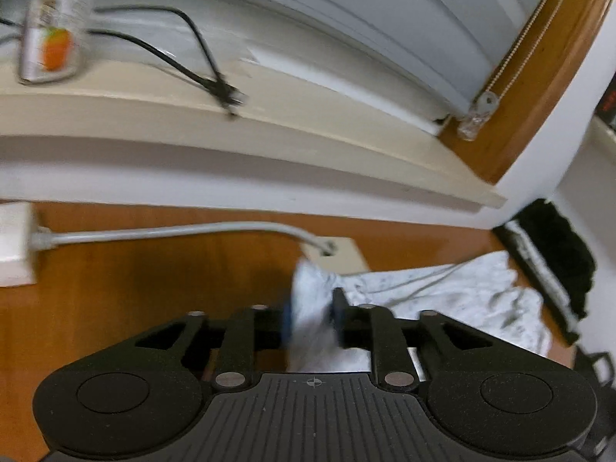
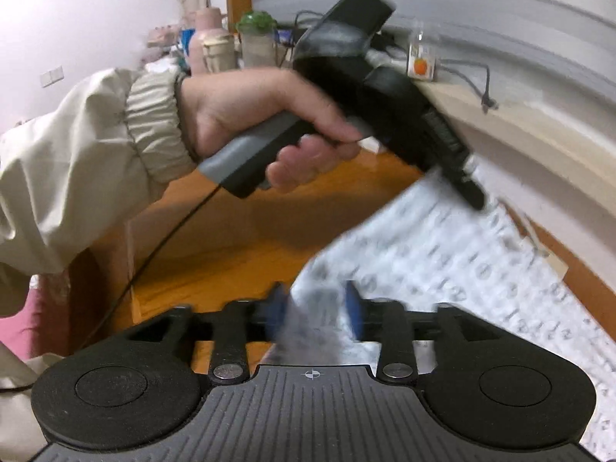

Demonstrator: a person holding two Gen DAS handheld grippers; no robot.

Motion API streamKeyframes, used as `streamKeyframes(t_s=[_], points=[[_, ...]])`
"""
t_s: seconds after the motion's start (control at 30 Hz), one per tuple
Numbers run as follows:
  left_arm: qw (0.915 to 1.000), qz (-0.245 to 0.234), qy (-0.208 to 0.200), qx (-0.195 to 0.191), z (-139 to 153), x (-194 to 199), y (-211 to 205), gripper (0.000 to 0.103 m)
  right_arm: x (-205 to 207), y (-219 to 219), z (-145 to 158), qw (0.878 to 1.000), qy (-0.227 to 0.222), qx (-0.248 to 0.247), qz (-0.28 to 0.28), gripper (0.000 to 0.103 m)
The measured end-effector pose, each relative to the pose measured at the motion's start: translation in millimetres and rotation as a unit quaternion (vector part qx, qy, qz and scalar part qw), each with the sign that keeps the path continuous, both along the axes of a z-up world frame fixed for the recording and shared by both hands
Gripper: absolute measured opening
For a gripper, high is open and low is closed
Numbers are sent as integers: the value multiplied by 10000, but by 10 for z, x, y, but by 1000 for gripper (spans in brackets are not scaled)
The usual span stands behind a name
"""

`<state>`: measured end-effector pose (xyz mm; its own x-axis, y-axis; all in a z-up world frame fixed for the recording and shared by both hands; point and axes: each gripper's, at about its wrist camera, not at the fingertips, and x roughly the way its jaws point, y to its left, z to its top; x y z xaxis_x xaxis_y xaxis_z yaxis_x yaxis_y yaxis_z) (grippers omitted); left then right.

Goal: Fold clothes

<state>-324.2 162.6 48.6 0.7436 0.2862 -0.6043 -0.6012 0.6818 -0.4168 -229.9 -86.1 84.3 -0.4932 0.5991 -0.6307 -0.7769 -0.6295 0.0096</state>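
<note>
Left gripper (image 1: pixel 312 321): part-open, garment (image 1: pixel 442 296) fold between fingers | right gripper (image 2: pixel 317 310): part-open, garment between fingers

Black left gripper (image 2: pixel 475 196), grey handle, thin black cable; cream sleeve (image 2: pixel 77 161), elastic cuff; blue-padded fingers (image 2: pixel 352 308).
</note>
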Motion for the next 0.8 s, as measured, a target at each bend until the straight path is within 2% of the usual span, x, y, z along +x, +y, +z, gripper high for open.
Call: streamKeyframes(t_s=[0.13, 0.2, 0.3, 0.5, 0.7, 0.8], points=[[9988, 152, 63, 468, 145, -172, -112, 55, 579, 73, 48, 9988, 174, 43, -452, 50], [9966, 289, 128, 757, 196, -303, -178, 61, 990, 21, -5, 9961, 174, 68, -864, 50], [9951, 289, 139, 940, 224, -335, -304, 64, 1638, -62, -70, 9875, 132, 171, -1559, 50], [9881, -116, 310, 1500, 111, -183, -908, 65, 2671, -353, -327, 9620, 78, 157, -2725, 50], [9794, -412, 389, 1938, -28, -119, -1675, 70, 3051, -693, -498, 9444, 91, 326, -3271, 50], [9732, -305, 530, 2218, -34, -135, -1981, 76, 3135, -740, -592, 9432, 129, 332, -3304, 50]])
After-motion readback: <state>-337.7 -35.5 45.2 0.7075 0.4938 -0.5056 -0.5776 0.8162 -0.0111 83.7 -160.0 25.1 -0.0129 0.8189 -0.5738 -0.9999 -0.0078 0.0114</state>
